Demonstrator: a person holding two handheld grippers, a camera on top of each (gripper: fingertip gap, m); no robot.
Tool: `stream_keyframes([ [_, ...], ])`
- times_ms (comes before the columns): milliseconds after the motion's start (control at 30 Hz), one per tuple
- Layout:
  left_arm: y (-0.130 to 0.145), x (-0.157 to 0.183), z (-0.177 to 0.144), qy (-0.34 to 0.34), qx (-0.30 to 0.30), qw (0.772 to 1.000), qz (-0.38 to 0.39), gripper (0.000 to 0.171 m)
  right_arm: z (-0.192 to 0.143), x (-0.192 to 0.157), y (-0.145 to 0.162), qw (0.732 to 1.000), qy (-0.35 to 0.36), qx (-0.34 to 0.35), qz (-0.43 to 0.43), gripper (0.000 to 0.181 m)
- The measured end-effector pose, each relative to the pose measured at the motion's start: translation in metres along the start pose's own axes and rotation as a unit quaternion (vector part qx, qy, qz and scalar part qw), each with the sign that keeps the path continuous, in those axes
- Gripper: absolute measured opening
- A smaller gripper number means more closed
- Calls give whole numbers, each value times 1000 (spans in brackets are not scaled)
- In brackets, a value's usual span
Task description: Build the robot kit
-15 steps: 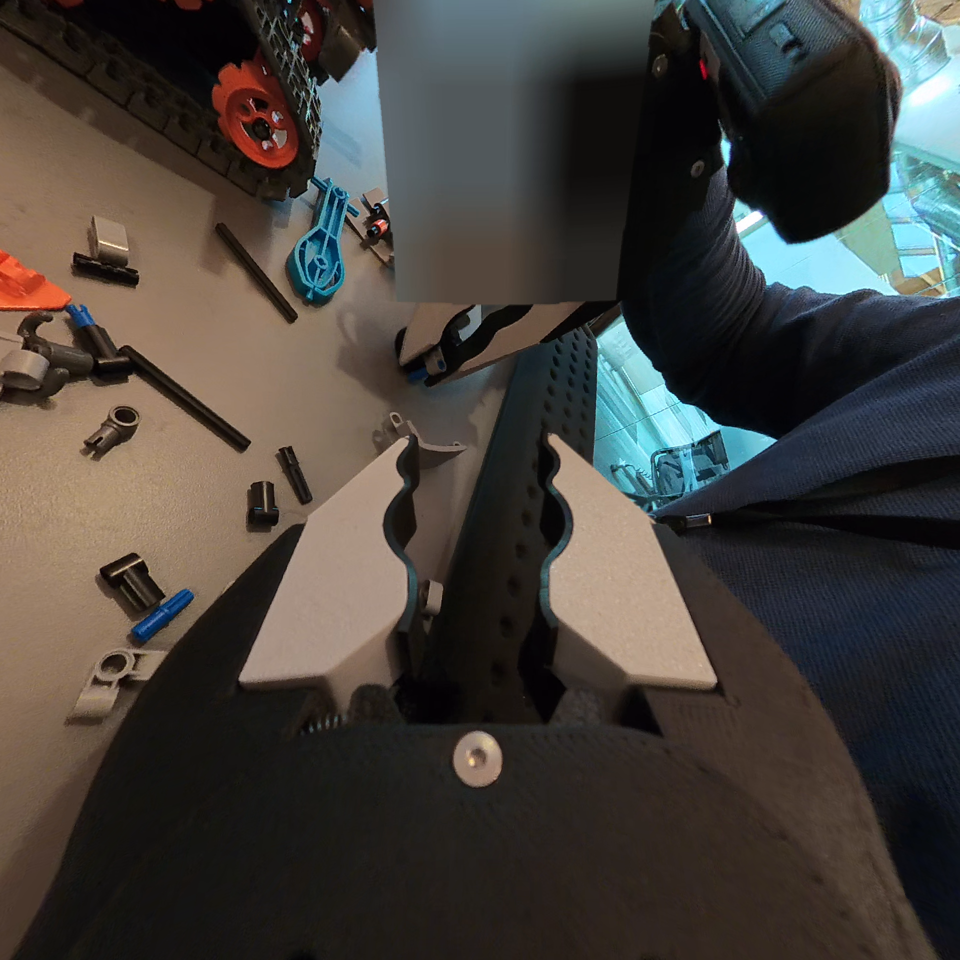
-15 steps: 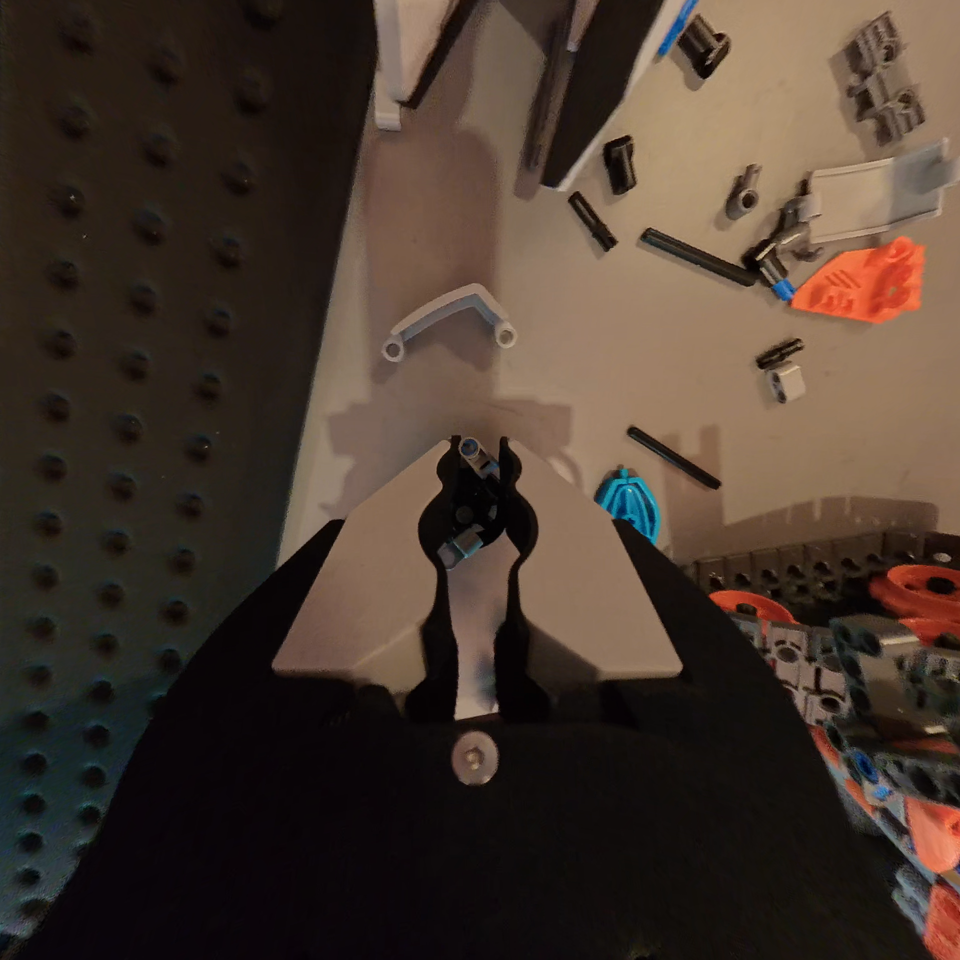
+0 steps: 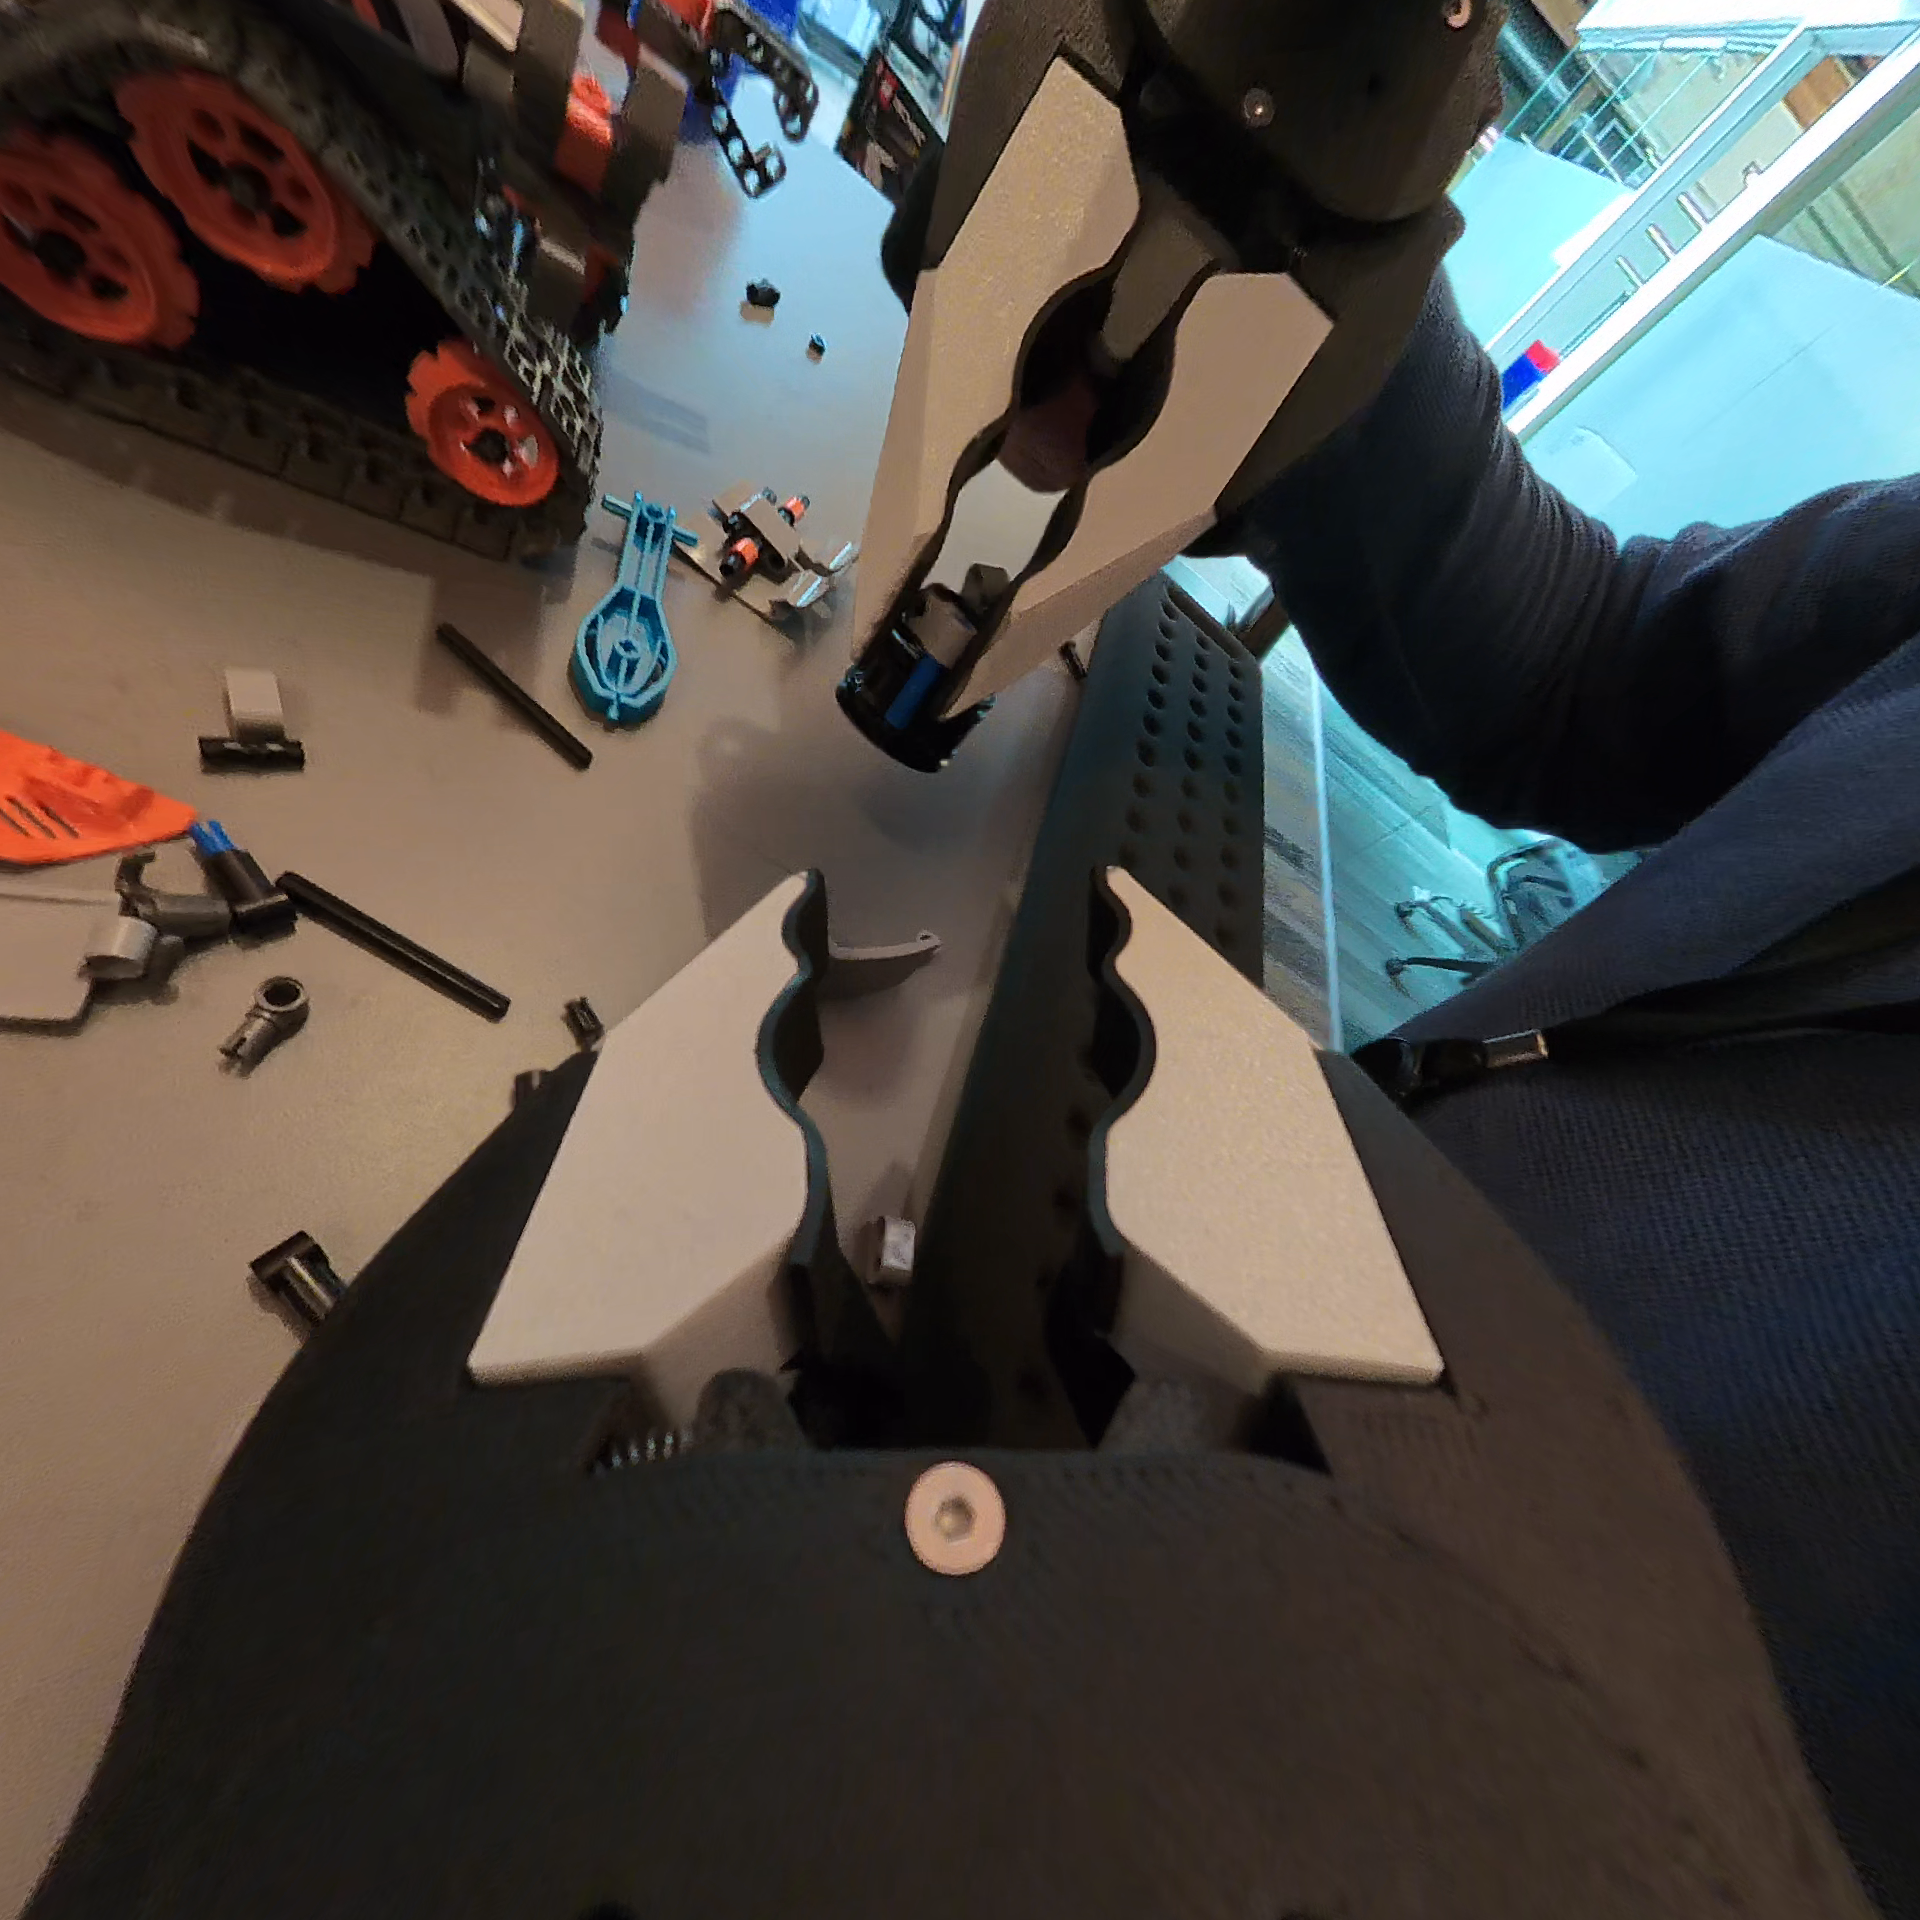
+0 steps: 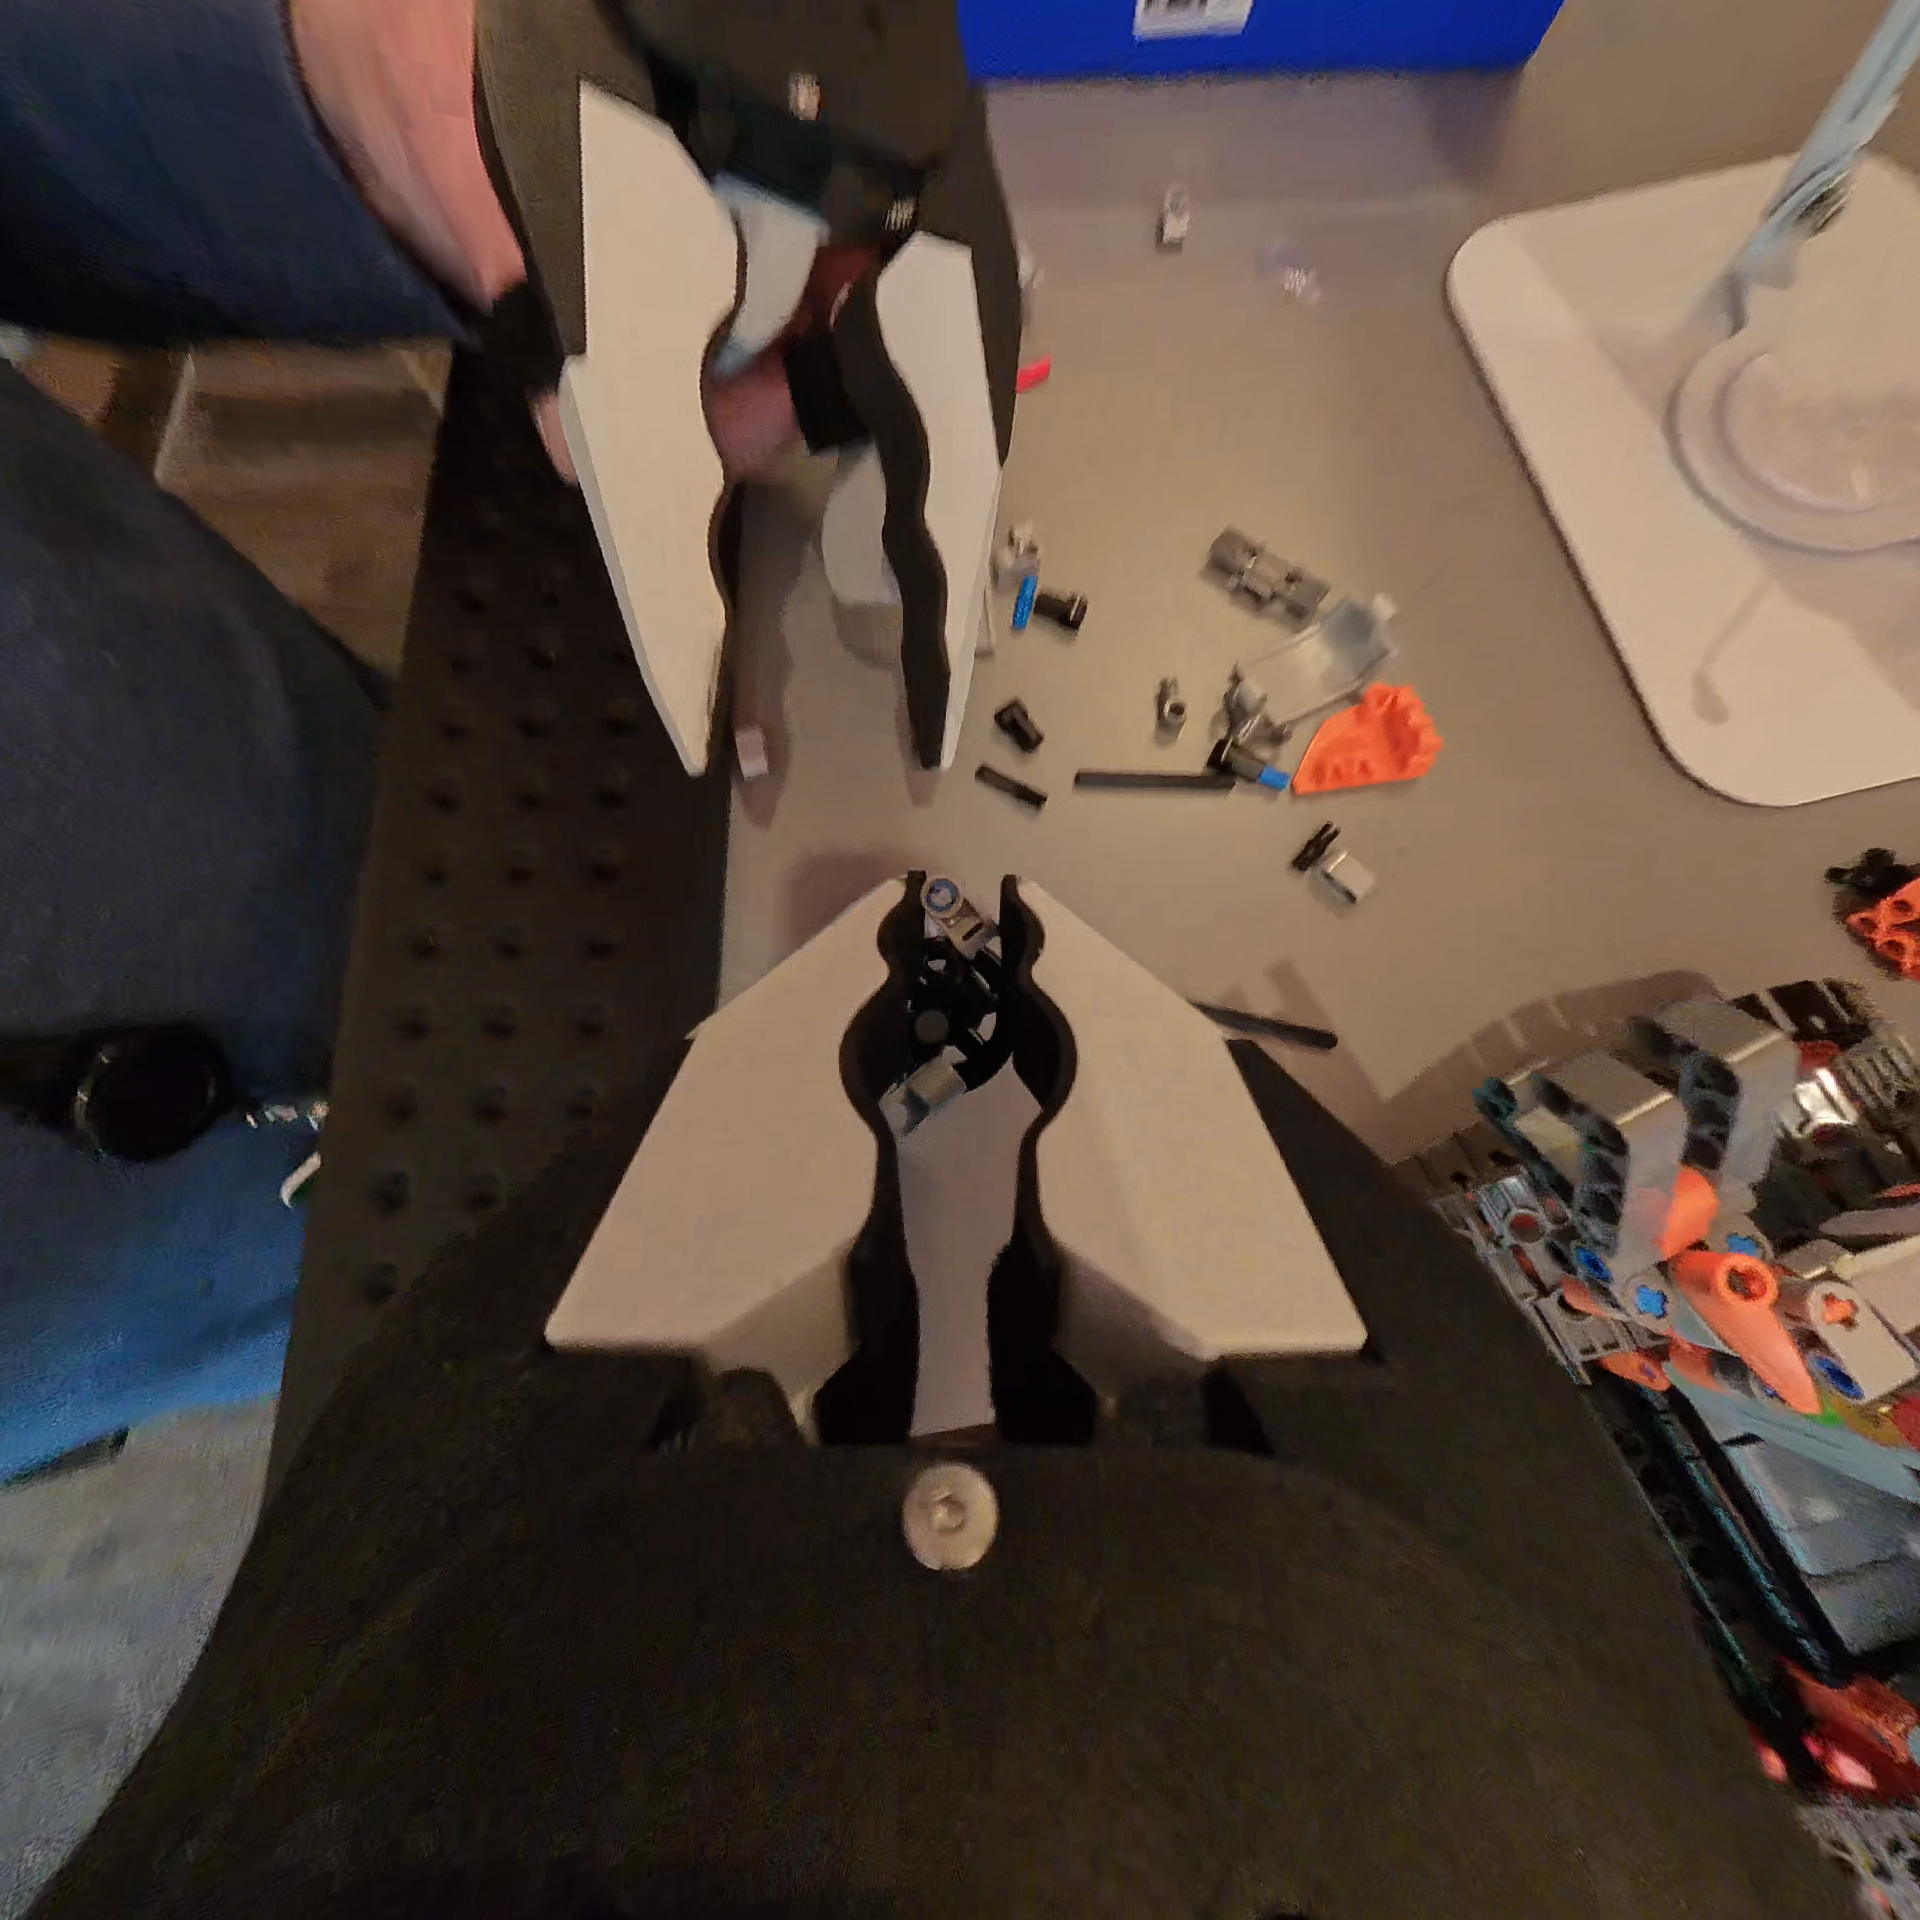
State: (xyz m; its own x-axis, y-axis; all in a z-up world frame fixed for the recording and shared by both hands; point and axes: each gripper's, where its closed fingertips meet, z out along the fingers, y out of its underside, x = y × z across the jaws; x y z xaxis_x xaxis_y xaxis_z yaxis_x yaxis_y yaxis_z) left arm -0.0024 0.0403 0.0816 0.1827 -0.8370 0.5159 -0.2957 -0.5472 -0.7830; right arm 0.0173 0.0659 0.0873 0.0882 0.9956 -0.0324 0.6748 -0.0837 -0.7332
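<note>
Assembly [image 4: 951, 1023] pinched between right tongs [image 4: 961, 888] tips.

Landmark: black perforated strip [image 3: 1164, 790] along the grey table [image 3: 436, 1143] edge.

- Just table-side of the strip: bare lane, broken only by a grey curved piece [image 3: 883, 951] and a small grey block [image 3: 894, 1242].
- Over that lane: left gripper [image 3: 956, 904], jaws apart, nothing between them; right gripper [image 3: 914, 717] hangs beyond it, clamped on a small black-and-blue assembly [image 4: 951, 997], narrowing the way.
- Farther from the strip: scattered pins, two black axles [image 3: 390, 945], blue paddle piece [image 3: 623, 644], orange panel [image 3: 73, 800]; gaps between them are tight.
- Far side: tracked model with orange wheels [image 3: 291, 312] blocks passage.
- Off-table side of the strip: a person's dark blue sleeve [image 3: 1558, 623].
- White stand base [image 4: 1683, 468] fills one far corner.
</note>
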Motion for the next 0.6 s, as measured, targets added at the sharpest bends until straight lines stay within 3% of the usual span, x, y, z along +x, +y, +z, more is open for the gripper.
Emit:
stream_keyframes([
  [133,-12,2,-2,-21,32,998,47,54,-8,-3,-31,995,1,89,32,11],
  [300,-32,23,-7,21,85,994,72,51,-17,-14,-65,979,-32,194,58,11],
  [600,-48,31,-15,66,153,985,47,35,-24,-12,-88,951,-58,285,107,11],
])
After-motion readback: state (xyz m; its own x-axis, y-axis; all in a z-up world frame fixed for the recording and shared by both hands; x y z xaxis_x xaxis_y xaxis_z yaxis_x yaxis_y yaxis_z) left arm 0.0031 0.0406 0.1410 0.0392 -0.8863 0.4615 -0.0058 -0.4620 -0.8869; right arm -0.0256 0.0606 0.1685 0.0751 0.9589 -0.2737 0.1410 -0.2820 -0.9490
